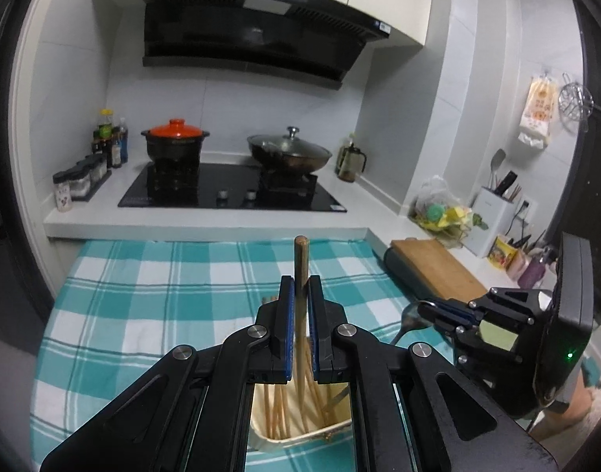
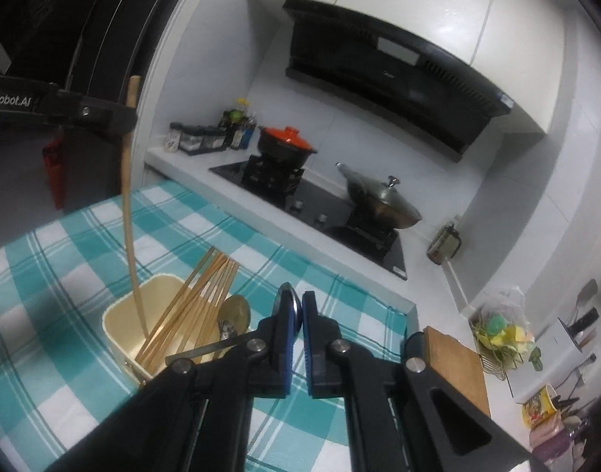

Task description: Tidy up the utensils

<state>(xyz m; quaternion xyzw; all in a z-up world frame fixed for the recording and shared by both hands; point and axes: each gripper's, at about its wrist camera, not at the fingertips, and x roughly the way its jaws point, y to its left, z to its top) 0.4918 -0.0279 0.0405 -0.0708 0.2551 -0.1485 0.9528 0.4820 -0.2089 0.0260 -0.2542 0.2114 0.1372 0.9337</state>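
Left wrist view, left to right: spice jars [image 1: 78, 183] with unreadable labels; orange-lidded pot [image 1: 175, 139] and lidded wok [image 1: 288, 153] on black hob; printed bag [image 1: 536, 112] hanging on wall, print illegible.

Left hand-held gripper [image 1: 301, 295] clamped on one wooden chopstick [image 1: 300, 275], held upright, lower end dipping into cream utensil holder [image 1: 296, 428] on teal checked cloth [image 1: 143, 295] covering the surface. More chopsticks leaning inside holder.

Right wrist view, left to right: partial lettering "enRobot.AI" readable on left unit's black body [image 2: 9, 100]. Same chopstick [image 2: 127, 196] reaching from that unit down into holder [image 2: 123, 326]; bundle of chopsticks [image 2: 198, 299] leaning against its far rim. Spoon [image 2: 234, 312] lying bowl-up at holder's right side, handle running toward right hand-held gripper [image 2: 296, 314]. Right pads pressed together on a thin metal edge [image 2: 290, 295]; whether that edge belongs to the spoon cannot tell. Range hood [image 2: 394, 67] logo too blurred to read. Yellow printed cup [image 2: 538, 407] far right, print illegible.
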